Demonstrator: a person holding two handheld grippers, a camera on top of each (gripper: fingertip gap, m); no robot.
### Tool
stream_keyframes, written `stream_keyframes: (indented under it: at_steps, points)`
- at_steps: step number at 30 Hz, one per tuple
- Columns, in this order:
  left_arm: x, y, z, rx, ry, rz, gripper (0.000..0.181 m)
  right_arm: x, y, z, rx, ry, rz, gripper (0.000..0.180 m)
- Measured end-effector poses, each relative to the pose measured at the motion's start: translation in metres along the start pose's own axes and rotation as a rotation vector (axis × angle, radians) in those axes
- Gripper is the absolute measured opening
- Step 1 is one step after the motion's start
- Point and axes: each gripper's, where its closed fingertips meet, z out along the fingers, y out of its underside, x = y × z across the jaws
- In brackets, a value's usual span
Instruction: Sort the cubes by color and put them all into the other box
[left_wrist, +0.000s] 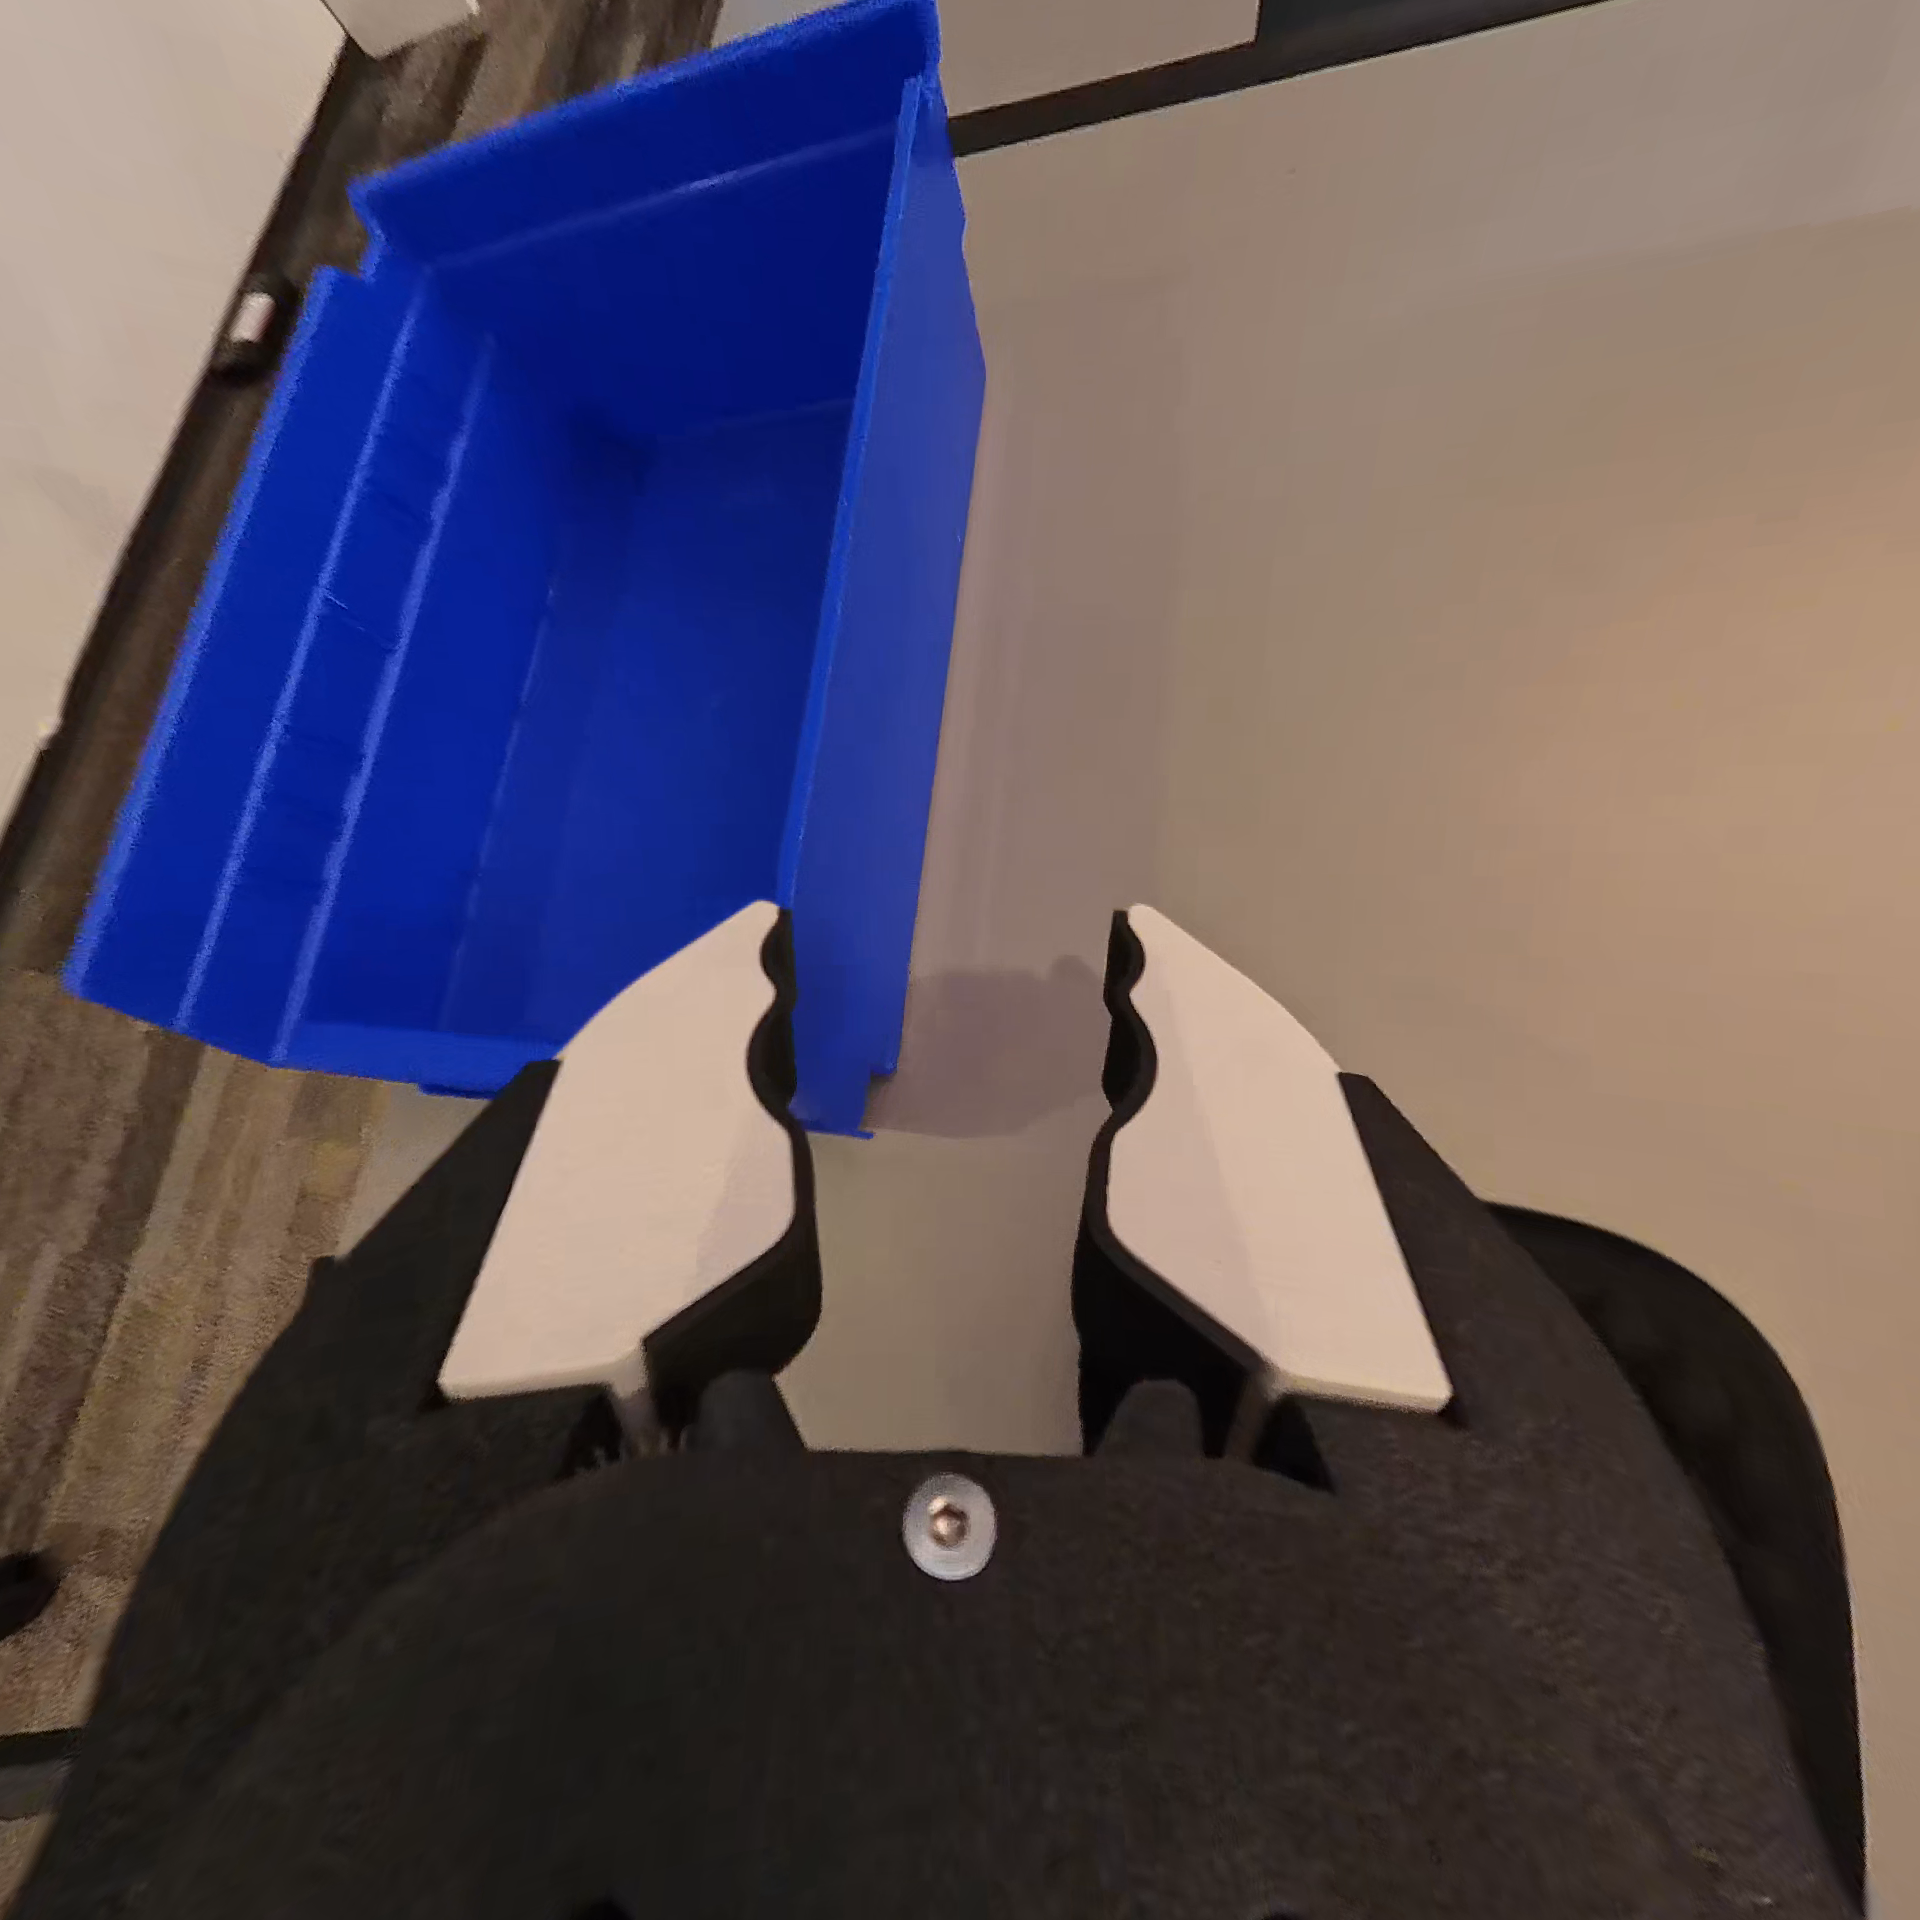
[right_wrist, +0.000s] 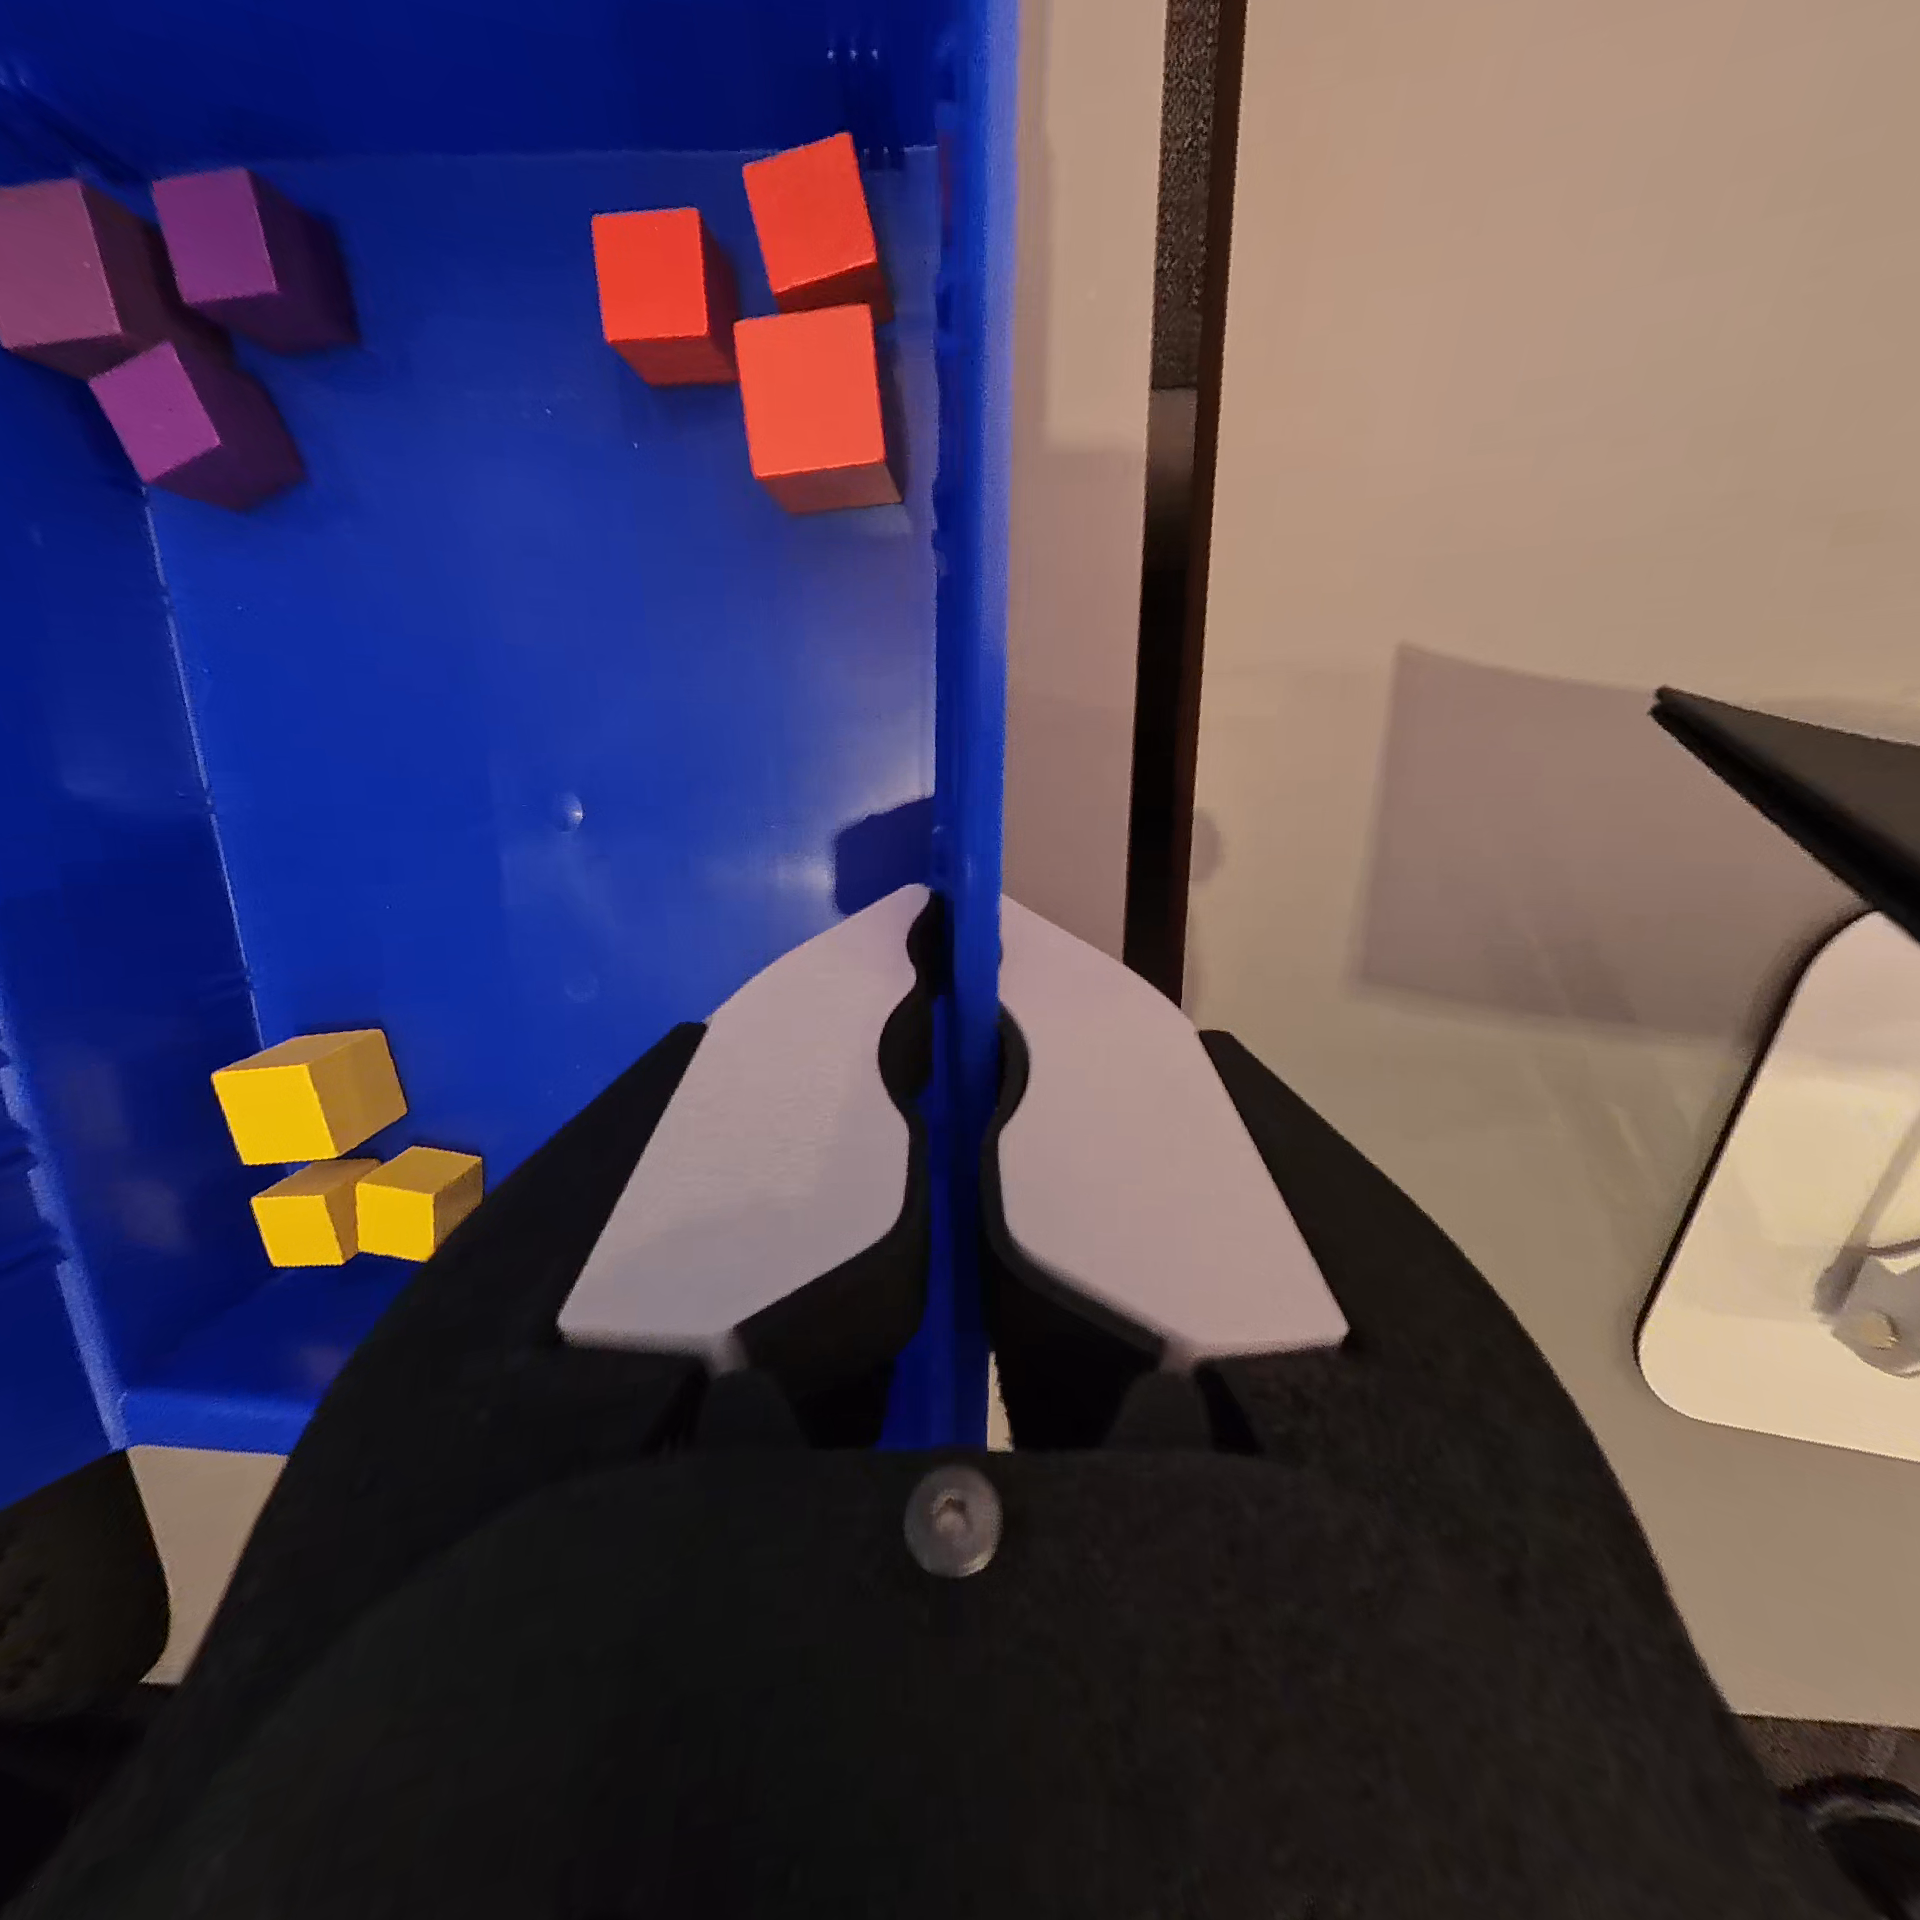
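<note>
Gripping the right-hand wall of the blue box (right_wrist: 520, 727), the right gripper (right_wrist: 961, 914) has its two pale fingers (right_wrist: 790, 1143) pressed in from either side, one inside the box and one outside, with the thin blue wall sandwiched between the black pads. Jaws narrow, closed onto the wall.

Contents of this box, right wrist view: three purple cubes (right_wrist: 197, 332) clustered at the far left, touching one another; three red cubes (right_wrist: 779, 312) grouped at the far right, close against the gripped wall; three yellow cubes (right_wrist: 332, 1153) at the near left, bunched together. The colour groups lie well apart from each other on the box floor. The box sits on a pale table (right_wrist: 1455, 1143). Right of it on the table: a white object with rounded corners (right_wrist: 1766, 1247) and a dark flat edge (right_wrist: 1818, 779) above it; their kind cannot be told.

Left wrist view: the left gripper (left_wrist: 951, 914) is spread wide and holds nothing. It hangs over the table, with its left fingertip lying in front of the near right corner of a second blue box (left_wrist: 623, 623); contact cannot be told. No cubes show inside that box. It stands at the table edge, with grey carpeted floor (left_wrist: 125, 1143) visible beyond and below it.
</note>
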Motion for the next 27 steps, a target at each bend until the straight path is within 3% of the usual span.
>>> stream_keyframes:
  at_steps: [3,6,10,13,16,20,24,27]
  points:
    - [-0.011,-0.006,0.014,0.005,-0.055,-0.005,0.050,0.000,0.000,0.000,-0.008,0.018,-0.010,0.003]
    - [-0.024,-0.001,0.030,-0.072,-0.101,-0.003,0.057,0.000,0.000,0.000,0.002,0.007,-0.004,0.003]
    - [-0.043,-0.006,0.029,-0.039,-0.230,0.047,0.049,0.000,0.000,0.000,0.011,0.010,-0.010,0.003]
    - [-0.040,0.006,0.042,-0.113,-0.193,0.065,0.049,0.000,0.000,0.000,0.006,0.003,-0.013,0.003]
    - [-0.035,0.014,0.055,-0.147,-0.149,0.054,0.021,0.000,0.000,0.000,0.005,0.005,-0.014,0.003]
    - [-0.028,0.011,0.062,-0.132,-0.072,0.008,0.015,-0.001,0.001,0.000,0.009,0.004,-0.013,0.003]
    - [-0.003,-0.002,0.068,-0.100,0.143,-0.077,0.004,-0.001,0.001,-0.001,0.004,-0.001,-0.014,0.003]
    - [0.005,-0.005,0.068,-0.114,0.127,0.002,0.005,-0.001,0.001,-0.001,0.003,-0.005,-0.014,0.003]
